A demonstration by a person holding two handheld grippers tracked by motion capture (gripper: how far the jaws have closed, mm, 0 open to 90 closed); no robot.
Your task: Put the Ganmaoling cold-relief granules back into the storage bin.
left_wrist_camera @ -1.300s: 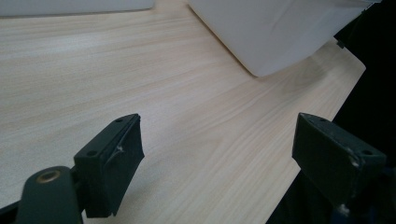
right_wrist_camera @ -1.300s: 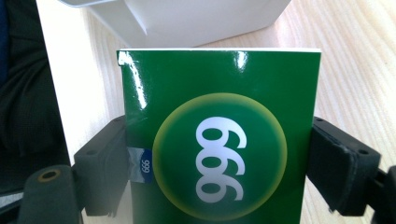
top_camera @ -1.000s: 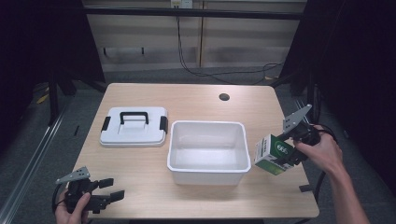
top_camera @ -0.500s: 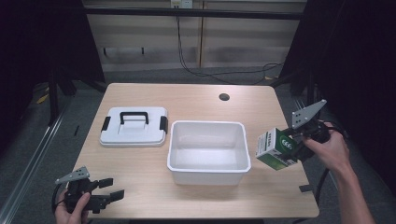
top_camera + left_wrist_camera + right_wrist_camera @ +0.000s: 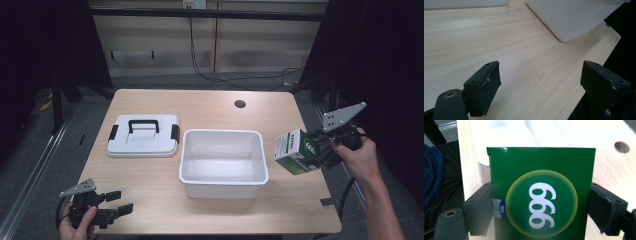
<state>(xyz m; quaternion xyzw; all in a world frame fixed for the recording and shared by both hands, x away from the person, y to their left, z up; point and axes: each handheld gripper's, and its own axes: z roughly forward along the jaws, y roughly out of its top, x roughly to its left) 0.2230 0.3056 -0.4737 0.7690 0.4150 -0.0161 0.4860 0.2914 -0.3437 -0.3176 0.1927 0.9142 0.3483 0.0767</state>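
- Light wood-grain counter (image 5: 150, 187): rectangular top with a small dark round hole (image 5: 240, 104) near its far edge, right of centre.
- White rectangular plastic tub (image 5: 223, 162): stands open-topped at the counter's centre; interior appears empty. In the left gripper view its white wall sits at the top right of the frame.
- White flat plastic lid with black handle and black side clips (image 5: 143, 135): lies flat on the counter just left of the tub, on the far side of its left corner; apart from it by a narrow gap.
- Left tool (image 5: 116, 202): held in the person's left hand (image 5: 75, 230) at the near left corner of the counter, low over the wood. Jaws stand wide apart with nothing between them; the left gripper view shows bare counter in the gap.
- Right tool (image 5: 314, 150): held in the person's right hand (image 5: 361, 159) at the right edge of the counter, raised off the surface, pointing left toward the tub.
- Green and white cardboard box printed "999" in a yellow-ringed circle (image 5: 296, 151): clamped between the right tool's jaws, tilted, in the air just right of the tub's right rim and not touching it. The right gripper view shows both pads pressed on the box's (image 5: 541, 195) opposite sides.
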